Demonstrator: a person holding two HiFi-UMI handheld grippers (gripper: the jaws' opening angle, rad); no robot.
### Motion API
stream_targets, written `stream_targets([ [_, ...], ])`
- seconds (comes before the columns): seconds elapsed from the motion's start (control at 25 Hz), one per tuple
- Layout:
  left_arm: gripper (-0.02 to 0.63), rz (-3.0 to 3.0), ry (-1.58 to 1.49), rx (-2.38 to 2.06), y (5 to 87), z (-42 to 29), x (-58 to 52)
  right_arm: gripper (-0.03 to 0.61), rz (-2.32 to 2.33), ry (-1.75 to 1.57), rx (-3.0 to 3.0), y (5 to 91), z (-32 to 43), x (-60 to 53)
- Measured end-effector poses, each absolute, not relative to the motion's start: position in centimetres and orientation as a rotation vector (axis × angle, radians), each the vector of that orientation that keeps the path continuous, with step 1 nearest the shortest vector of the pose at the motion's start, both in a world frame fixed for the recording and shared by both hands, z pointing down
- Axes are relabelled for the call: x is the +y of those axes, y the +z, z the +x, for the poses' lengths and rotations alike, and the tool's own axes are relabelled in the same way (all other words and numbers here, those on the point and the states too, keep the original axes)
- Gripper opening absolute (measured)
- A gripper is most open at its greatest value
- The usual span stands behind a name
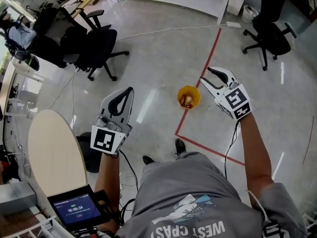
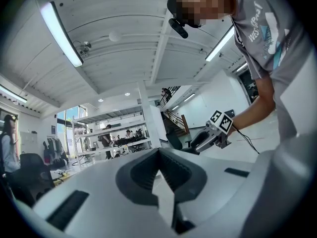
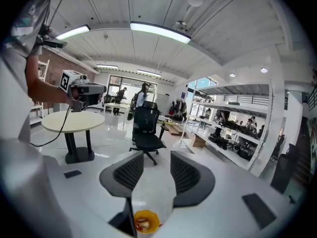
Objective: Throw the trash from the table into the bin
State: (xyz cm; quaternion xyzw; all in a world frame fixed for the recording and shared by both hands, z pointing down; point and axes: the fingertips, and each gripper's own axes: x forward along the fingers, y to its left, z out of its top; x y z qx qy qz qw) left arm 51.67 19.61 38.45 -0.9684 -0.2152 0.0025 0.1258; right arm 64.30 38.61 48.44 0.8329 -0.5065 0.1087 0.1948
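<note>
An orange bin (image 1: 188, 97) stands on the floor by a red tape line, with some trash (image 1: 187, 101) lying inside it. My right gripper (image 1: 204, 73) hangs just right of the bin and above it, open, with nothing between its pads. In the right gripper view (image 3: 157, 157) the bin (image 3: 145, 222) shows below the gap between the jaws. My left gripper (image 1: 131, 89) is held out to the left of the bin, shut and empty, its tips touching in the left gripper view (image 2: 158, 151). The round beige table (image 1: 52, 150) is at the lower left, its top bare.
Black office chairs stand at the far left (image 1: 96, 48) and far right (image 1: 270, 33). A red tape line (image 1: 198, 86) crosses the glossy floor. A small screen (image 1: 77, 209) sits at the lower left. Shelving (image 3: 233, 133) and people (image 3: 141, 95) are in the background.
</note>
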Motion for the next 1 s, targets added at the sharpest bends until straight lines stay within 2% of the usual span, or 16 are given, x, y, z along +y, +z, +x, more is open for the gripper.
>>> stream_targets([
  [0.28, 0.043, -2.735, -0.043, -0.62, 36.2, 49.4, 24.3, 0.164, 2.381, 0.228, -1.457, 43.3, 61.5, 42.1],
  [0.4, 0.043, -2.743, 0.014, -0.614, 35.5, 48.8, 22.9, 0.012, 2.415, 0.153, -1.456, 41.6, 60.6, 39.7],
  [1.0, 0.043, -2.81, 0.055, -0.497, 35.3, 47.8, 19.6, 0.008, 2.352, -0.037, -1.543, 38.0, 58.8, 34.3],
])
